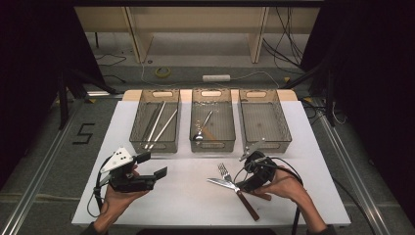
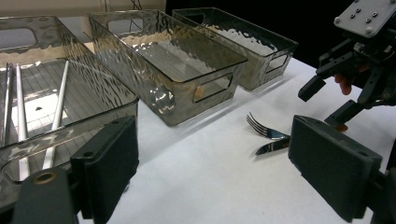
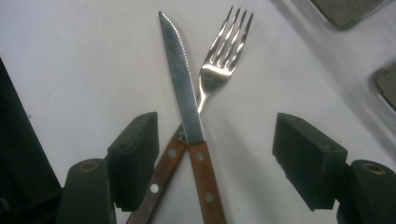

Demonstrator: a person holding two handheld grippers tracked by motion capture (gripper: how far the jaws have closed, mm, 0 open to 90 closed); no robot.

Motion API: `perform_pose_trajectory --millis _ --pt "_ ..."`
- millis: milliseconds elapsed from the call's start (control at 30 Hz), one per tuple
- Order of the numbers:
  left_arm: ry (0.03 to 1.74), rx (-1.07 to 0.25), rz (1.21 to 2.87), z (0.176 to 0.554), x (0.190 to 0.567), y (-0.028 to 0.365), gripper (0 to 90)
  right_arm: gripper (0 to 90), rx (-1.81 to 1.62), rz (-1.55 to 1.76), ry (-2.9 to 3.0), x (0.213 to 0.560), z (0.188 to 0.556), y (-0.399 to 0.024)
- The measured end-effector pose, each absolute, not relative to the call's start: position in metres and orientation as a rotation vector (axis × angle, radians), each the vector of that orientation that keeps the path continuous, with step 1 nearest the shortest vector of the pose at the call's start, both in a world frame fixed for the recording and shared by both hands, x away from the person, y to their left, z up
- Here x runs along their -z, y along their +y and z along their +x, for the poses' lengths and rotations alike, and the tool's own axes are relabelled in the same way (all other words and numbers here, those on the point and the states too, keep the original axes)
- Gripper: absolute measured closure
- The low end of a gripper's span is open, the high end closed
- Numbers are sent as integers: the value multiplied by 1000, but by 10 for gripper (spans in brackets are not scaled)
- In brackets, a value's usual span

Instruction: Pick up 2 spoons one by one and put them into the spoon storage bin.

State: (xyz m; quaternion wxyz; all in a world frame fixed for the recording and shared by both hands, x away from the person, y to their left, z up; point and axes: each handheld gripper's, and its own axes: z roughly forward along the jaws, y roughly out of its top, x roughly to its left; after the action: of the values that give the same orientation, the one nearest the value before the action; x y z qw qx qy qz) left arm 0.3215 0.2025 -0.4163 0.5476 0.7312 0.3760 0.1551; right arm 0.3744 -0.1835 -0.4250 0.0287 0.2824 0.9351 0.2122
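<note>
High view: the left clear ribbed plastic bin (image 1: pixel 155 128) already holds long metal sticks (image 1: pixel 157 125), the middle bin (image 1: pixel 212 127) a steel spoon (image 1: pixel 201 130), and the right bin (image 1: pixel 265 125) looks empty. A wooden-handled steel knife (image 1: pixel 230 188) and wooden-handled steel fork (image 1: pixel 224 171) lie crossed on the white table (image 1: pixel 186 196), so sorting seems partway done. The right gripper (image 1: pixel 254 169) hovers over their handles; the left gripper (image 1: pixel 151 165) is well apart.

Left gripper view: its fingers (image 2: pixel 109 163) stand wide, holding nothing.

Right gripper view: the fingers (image 3: pixel 133 158) stand wide open, knife and fork handles between them, nearer one pad, ungripped.
</note>
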Motion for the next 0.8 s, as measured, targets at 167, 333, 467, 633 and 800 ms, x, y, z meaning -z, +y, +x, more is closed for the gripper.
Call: perform_pose_trajectory --millis 167,333,467,633,800 --pt "892 -367 1732 322 416 203 156 330 -627 870 2896 427 373 -184" --pt "893 -368 1732 322 417 203 156 346 -596 861 2904 430 371 -185" --pt "896 -368 1730 322 417 203 156 372 -571 849 2914 431 369 -186" --pt "894 -369 1737 323 417 202 156 399 -511 832 2935 436 366 -185" --pt "896 -369 1734 324 417 202 156 426 -487 823 2955 440 365 -187"
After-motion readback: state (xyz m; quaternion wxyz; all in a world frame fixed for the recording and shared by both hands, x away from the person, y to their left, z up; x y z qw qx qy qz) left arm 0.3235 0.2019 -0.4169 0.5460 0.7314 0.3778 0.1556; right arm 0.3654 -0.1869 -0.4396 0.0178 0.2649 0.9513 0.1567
